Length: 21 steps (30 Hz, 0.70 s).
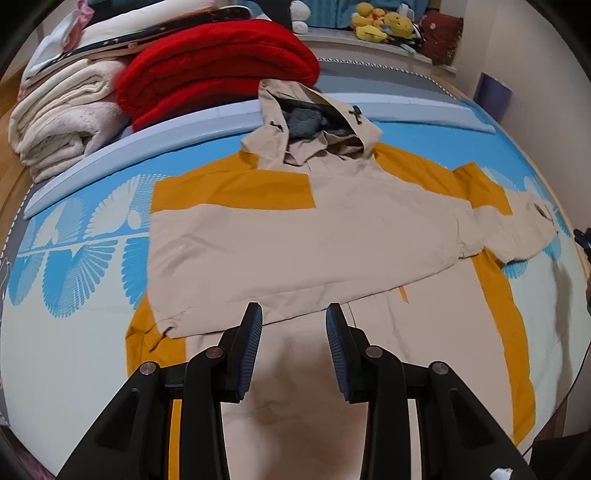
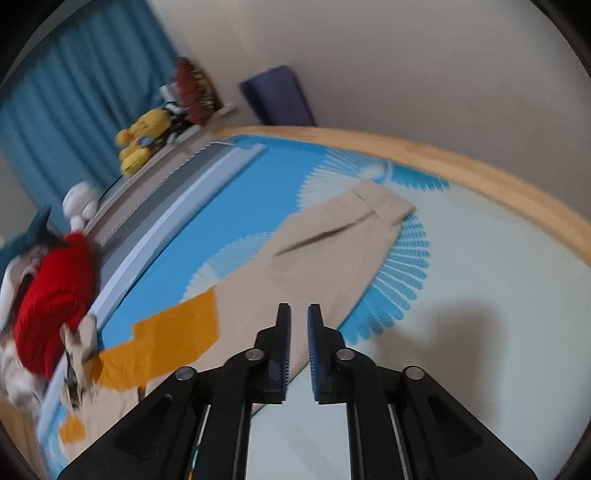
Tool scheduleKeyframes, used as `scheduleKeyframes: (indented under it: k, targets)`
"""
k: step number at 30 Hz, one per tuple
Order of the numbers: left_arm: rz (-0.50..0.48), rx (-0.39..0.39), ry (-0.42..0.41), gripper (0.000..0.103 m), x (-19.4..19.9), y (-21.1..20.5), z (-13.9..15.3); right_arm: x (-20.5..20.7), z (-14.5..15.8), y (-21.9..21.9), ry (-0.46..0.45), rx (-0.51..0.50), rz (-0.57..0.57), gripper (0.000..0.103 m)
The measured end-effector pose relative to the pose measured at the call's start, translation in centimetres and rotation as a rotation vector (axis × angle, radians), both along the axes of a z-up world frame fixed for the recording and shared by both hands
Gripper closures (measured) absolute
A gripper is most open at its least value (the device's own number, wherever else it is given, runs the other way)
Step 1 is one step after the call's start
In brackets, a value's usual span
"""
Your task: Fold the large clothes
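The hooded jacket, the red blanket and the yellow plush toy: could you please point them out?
hooded jacket (image 1: 303, 229), left wrist view, beige folded-over body.
red blanket (image 1: 218, 62), left wrist view, top fold.
yellow plush toy (image 1: 373, 22), left wrist view, its body.

No legible text or labels

Your bed (image 1: 92, 325), sheeted in blue and white, carries the beige-and-orange jacket (image 1: 295, 236) mid-bed; red blanket (image 1: 218, 62) and cream blankets (image 1: 62, 118) sit at its far-left corner.

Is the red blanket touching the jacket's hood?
Cannot tell. In the left wrist view the hood overlaps the red blanket, so no gap shows, but it may only lie in front; the right wrist view is blurred.
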State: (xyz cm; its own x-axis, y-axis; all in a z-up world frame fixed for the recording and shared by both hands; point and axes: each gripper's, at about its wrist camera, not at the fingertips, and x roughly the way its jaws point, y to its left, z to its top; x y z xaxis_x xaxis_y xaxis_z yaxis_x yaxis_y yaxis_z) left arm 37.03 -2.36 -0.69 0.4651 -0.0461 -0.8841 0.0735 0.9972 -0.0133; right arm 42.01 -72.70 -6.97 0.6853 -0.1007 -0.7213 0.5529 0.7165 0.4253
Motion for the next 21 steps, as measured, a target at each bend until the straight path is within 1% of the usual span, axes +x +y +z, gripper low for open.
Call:
scheduleKeyframes:
  k: [2,3,5,8,14,17,21]
  targets:
    - [-0.004,0.004,0.014,0.071,0.3,-0.4,-0.7,0.5,-1.7,-1.5,0.005,0.047,-0.009,0.08]
    - [-0.006,0.005,0.021,0.071,0.4,-0.6,-1.0,0.9,-2.7,-2.1,0.017,0.063,-0.013,0.079]
    - [-0.016,0.01,0.038,0.071,0.8,-0.9,-1.7,1.7,-4.6,-3.1,0.035,0.092,-0.02,0.079]
    - [-0.022,0.013,0.041,0.071,1.2,-1.2,-2.0,2.3,-6.9,-4.0,0.04,0.144,-0.041,0.079]
    - [-0.005,0.006,0.043,0.071,2.4,-0.8,-2.6,3.6,-10.5,-5.8,0.064,0.211,-0.096,0.078]
    - [0.007,0.006,0.058,0.071,2.9,-0.7,-3.3,4.1,-12.1,-6.4,0.056,0.245,-0.122,0.077]
    - [0.008,0.01,0.065,0.071,3.3,-0.6,-3.9,5.1,-12.3,-6.7,0.025,0.223,-0.154,0.077]
